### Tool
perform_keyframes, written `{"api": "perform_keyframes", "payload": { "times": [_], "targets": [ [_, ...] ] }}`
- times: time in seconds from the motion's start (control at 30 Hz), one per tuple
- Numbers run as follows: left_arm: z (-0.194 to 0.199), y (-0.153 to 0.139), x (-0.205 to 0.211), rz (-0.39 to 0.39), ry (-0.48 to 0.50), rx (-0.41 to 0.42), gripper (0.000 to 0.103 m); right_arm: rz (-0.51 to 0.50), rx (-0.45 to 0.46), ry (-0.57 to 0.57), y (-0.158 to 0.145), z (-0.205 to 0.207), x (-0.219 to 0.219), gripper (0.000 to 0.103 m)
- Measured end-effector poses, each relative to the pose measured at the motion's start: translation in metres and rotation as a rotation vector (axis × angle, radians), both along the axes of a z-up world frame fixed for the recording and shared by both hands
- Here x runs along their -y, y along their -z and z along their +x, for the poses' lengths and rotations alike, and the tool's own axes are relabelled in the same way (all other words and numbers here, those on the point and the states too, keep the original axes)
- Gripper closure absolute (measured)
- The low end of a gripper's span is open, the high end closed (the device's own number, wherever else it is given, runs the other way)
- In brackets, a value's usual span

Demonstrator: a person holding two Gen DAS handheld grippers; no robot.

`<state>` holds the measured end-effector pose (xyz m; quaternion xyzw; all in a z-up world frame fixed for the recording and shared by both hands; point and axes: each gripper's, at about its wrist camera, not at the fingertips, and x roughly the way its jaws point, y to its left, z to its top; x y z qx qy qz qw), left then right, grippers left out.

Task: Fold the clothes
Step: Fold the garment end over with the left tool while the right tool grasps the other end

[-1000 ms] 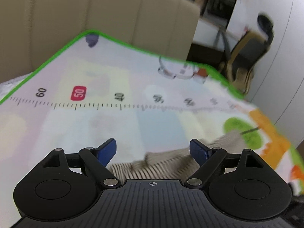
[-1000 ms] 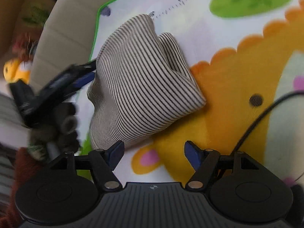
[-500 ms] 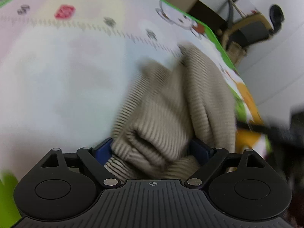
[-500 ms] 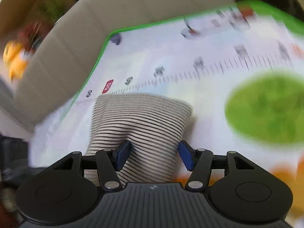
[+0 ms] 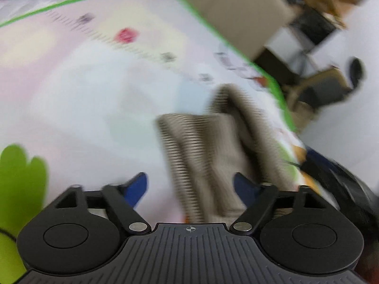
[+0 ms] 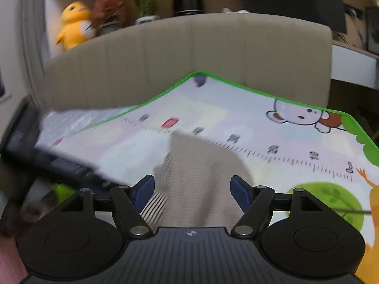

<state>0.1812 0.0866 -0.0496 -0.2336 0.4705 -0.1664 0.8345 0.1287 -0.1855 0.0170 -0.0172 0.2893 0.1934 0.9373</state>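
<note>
A beige, dark-striped knit garment [image 5: 208,156] lies bunched on the printed play mat [image 5: 83,94]; the left wrist view is blurred. My left gripper [image 5: 191,184] is open, and the cloth runs up between its blue fingers, closer to the right finger [image 5: 244,185]. In the right wrist view the same garment [image 6: 203,175] rises as a soft hump between the wide-apart fingers of my right gripper [image 6: 191,188], which is open. I cannot tell whether either gripper touches the cloth. A dark blurred bar at the left is the left gripper [image 6: 47,158].
The mat's green border [image 6: 236,87] runs along a beige padded backrest [image 6: 189,47]. A yellow plush chick [image 6: 73,23] and potted plants [image 6: 144,2] stand on a shelf behind. A chair [image 5: 331,90] is beyond the mat. A thin cable [image 6: 350,211] crosses the mat at right.
Both cameras have swung. The right gripper tilted up towards the backrest and its fingers spread a little wider. The left gripper has shifted, so the garment sits more to its right.
</note>
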Motion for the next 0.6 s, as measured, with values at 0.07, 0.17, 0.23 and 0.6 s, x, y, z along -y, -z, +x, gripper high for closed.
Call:
{"api": "perform_keyframes", "payload": {
  "times": [0.07, 0.17, 0.23, 0.6],
  "targets": [
    [0.005, 0.011, 0.000, -0.027, 0.008, -0.040, 0.044, -0.070, -0.021, -0.008, 0.016, -0.004, -0.014, 0.032],
    [0.006, 0.014, 0.011, -0.048, 0.078, -0.041, 0.052, -0.096, -0.031, -0.020, 0.014, 0.000, -0.023, 0.088],
    [0.005, 0.018, 0.020, -0.044, 0.127, -0.048, 0.055, -0.041, -0.027, -0.039, -0.003, 0.006, -0.024, 0.092],
    [0.009, 0.041, 0.024, -0.072, 0.180, -0.112, 0.061, 0.204, -0.225, -0.097, -0.001, 0.048, -0.032, 0.092]
  ]
}}
